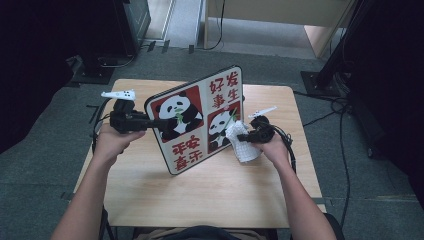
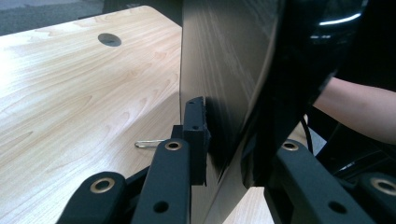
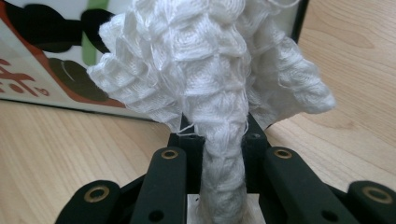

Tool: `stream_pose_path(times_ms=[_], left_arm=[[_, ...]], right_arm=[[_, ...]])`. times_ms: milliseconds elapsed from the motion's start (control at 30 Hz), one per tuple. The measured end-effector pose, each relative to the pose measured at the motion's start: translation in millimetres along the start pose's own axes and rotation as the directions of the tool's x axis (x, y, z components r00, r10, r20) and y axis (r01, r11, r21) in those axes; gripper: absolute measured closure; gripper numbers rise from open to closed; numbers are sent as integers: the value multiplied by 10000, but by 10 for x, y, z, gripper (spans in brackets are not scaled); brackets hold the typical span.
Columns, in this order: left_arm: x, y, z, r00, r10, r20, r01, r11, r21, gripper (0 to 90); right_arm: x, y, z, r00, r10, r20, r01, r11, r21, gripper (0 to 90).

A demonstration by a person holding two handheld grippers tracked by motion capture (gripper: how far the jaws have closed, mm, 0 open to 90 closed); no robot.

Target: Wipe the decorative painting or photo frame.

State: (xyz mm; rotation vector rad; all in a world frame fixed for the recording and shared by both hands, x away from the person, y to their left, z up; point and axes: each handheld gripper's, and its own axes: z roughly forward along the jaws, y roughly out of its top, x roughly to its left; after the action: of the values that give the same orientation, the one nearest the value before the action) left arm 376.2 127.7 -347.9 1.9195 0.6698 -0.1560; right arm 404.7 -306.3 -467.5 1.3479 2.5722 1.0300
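Your left gripper (image 1: 150, 122) clamps the panda board (image 1: 200, 117) at nine o'clock; your right gripper (image 1: 241, 137), pinching the white cloth (image 1: 243, 145), risks levering it loose by wiping hard.

Black jaw links with brass-ringed screws are seen on both the left gripper (image 1: 150, 121) and the right gripper (image 1: 240, 136); white plates sit above, black cables trail behind. Forearms are bare.
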Motion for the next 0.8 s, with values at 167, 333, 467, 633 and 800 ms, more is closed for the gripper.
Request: stream_pose_path(times_ms=[167, 333, 467, 633, 800], left_arm=[[-2, 1, 2, 10000, 7, -15, -7, 10000, 0, 762], [-7, 3, 3, 10000, 18, -56, -18, 10000, 18, 762], [-9, 3, 3, 9999, 15, -104, -15, 10000, 21, 763], [-10, 4, 2, 9999, 9, -157, -9, 10000, 23, 764], [-10, 3, 0, 9998, 20, -186, -19, 10000, 37, 766]], right_arm=[[0, 12, -42, 9999, 89, -55, -89, 10000, 4, 775], [12, 63, -153, 10000, -34, -55, 32, 9998, -210, 782], [33, 124, -255, 9999, -135, -29, 134, 9993, -337, 785], [95, 222, -402, 9998, -178, -104, 170, 9975, -693, 788], [174, 309, -503, 9989, -451, -122, 438, 9949, -909, 791]])
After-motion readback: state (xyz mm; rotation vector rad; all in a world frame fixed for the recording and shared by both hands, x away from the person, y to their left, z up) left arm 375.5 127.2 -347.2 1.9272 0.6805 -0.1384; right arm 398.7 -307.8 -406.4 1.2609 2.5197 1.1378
